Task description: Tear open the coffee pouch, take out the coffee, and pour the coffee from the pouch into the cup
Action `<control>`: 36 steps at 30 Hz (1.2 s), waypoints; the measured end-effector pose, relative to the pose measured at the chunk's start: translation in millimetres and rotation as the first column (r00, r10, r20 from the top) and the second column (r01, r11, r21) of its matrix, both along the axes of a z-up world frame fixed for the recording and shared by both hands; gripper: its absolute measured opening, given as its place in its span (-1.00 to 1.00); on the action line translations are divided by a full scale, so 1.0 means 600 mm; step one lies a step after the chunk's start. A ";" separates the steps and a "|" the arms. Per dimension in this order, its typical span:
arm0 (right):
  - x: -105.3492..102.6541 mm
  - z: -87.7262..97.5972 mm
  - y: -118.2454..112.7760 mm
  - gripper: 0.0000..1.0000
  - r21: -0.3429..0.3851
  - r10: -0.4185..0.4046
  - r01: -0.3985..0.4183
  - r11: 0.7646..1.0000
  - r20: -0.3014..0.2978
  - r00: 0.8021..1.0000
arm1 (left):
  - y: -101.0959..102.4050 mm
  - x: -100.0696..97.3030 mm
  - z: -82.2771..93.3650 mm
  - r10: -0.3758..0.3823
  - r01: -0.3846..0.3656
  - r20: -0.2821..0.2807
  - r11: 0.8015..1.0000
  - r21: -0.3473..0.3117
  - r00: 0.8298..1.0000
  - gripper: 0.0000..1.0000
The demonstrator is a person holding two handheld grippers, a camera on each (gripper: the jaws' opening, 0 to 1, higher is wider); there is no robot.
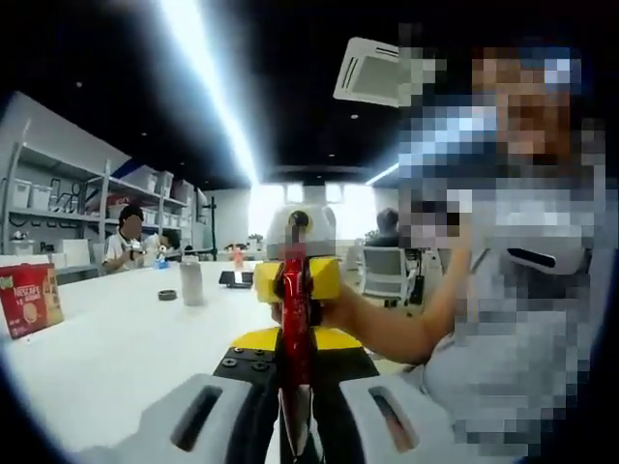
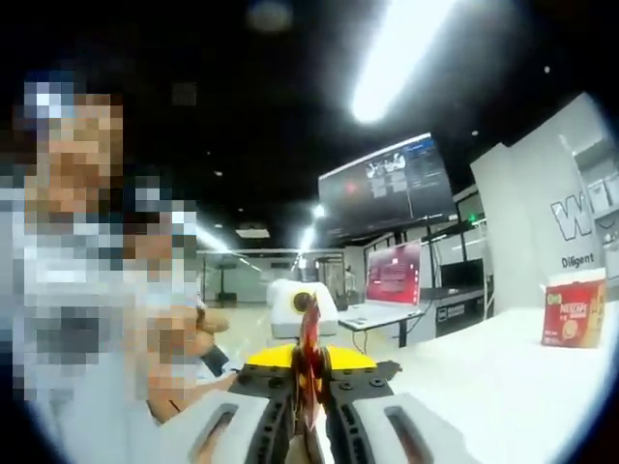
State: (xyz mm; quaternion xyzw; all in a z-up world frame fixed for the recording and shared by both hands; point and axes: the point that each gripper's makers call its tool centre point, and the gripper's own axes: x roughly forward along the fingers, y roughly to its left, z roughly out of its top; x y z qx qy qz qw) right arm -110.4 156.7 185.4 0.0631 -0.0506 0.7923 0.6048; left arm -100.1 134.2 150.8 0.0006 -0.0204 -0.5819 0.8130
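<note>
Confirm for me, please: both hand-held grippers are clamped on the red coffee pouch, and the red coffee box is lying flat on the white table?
Not quite. In the left gripper view the red coffee box stands upright on the white table. Both grippers, left hand-held gripper and right hand-held gripper, do clamp the coffee pouch.

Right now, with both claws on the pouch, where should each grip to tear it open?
Grip the pouch at its two ends, as the left claw and right claw do now, facing each other. It is a thin strip stretched edge-on between them; probably pinch close beside one short edge so the tear starts there.
</note>
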 end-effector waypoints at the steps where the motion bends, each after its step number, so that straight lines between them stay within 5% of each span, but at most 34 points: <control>1: -0.001 -0.001 0.000 -0.75 -0.005 0.000 0.000 1.000 0.010 1.000 | 0.000 0.000 0.001 -0.001 0.001 0.000 1.000 -0.004 1.000 -0.76; 11: -0.005 -0.001 -0.001 -0.82 0.000 -0.010 0.010 1.000 0.003 1.000 | -0.002 -0.004 0.003 -0.011 0.010 -0.026 1.000 -0.011 1.000 -0.76; 14: -0.004 0.002 -0.001 -0.84 -0.006 -0.011 0.011 1.000 -0.008 1.000 | -0.002 -0.004 0.005 0.004 -0.004 0.025 1.000 -0.003 1.000 -0.74; 19: 0.001 0.004 -0.003 -0.85 -0.019 -0.014 0.013 1.000 -0.048 0.999 | -0.001 -0.003 0.014 0.010 -0.009 0.010 1.000 -0.019 1.000 -0.58; 23: 0.003 0.001 -0.005 -0.85 -0.033 -0.020 0.018 0.999 -0.066 0.998 | 0.006 0.004 -0.005 0.043 -0.043 0.002 0.998 0.042 0.999 -0.64; 27: 0.007 0.000 -0.007 -0.84 -0.037 -0.028 0.025 0.999 -0.060 0.998 | 0.003 0.001 -0.008 0.044 -0.044 -0.006 0.997 0.061 0.999 -0.75; 30: 0.008 0.007 -0.007 -0.81 0.008 -0.039 0.039 0.999 0.021 0.999 | 0.006 0.005 -0.004 0.055 -0.055 -0.002 0.997 0.055 0.998 -0.76; 36: 0.013 0.003 -0.013 -0.74 0.010 -0.023 0.023 1.000 0.002 1.000 | 0.008 0.005 0.000 0.046 -0.046 -0.005 0.998 0.040 0.999 -0.76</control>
